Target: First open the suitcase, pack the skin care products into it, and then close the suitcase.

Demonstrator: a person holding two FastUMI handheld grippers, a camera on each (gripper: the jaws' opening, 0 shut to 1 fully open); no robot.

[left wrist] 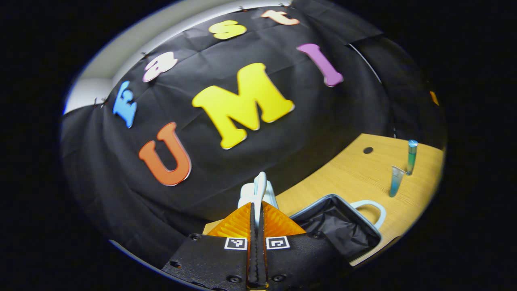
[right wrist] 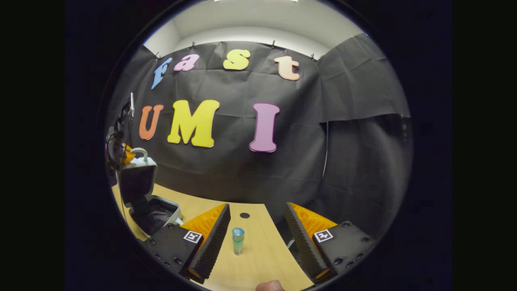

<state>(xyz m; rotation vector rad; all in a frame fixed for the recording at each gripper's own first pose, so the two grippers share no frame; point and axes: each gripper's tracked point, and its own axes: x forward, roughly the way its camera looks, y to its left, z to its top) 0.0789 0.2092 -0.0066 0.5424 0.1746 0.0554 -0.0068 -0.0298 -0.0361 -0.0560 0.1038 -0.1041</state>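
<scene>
The small suitcase stands open on the wooden table. Its pale lid (right wrist: 137,180) is upright and its black-lined base (right wrist: 155,214) lies flat. My left gripper (left wrist: 257,207) is shut on the lid's top edge (left wrist: 258,188); farther off it appears as the left gripper (right wrist: 121,153) at the lid's handle. The base (left wrist: 335,230) and its handle (left wrist: 371,208) lie to the right below it. My right gripper (right wrist: 257,206) is open over the table, with a blue-green bottle (right wrist: 238,240) upright between its fingers, nearer the left one. That bottle (left wrist: 411,157) stands beside a small tube (left wrist: 396,182).
A dark round hole (right wrist: 244,215) marks the table behind the bottle. The table's (left wrist: 355,173) bare wood runs from the suitcase to the bottles. The black cloth wall stands close behind. A fingertip (right wrist: 270,286) shows at the bottom edge.
</scene>
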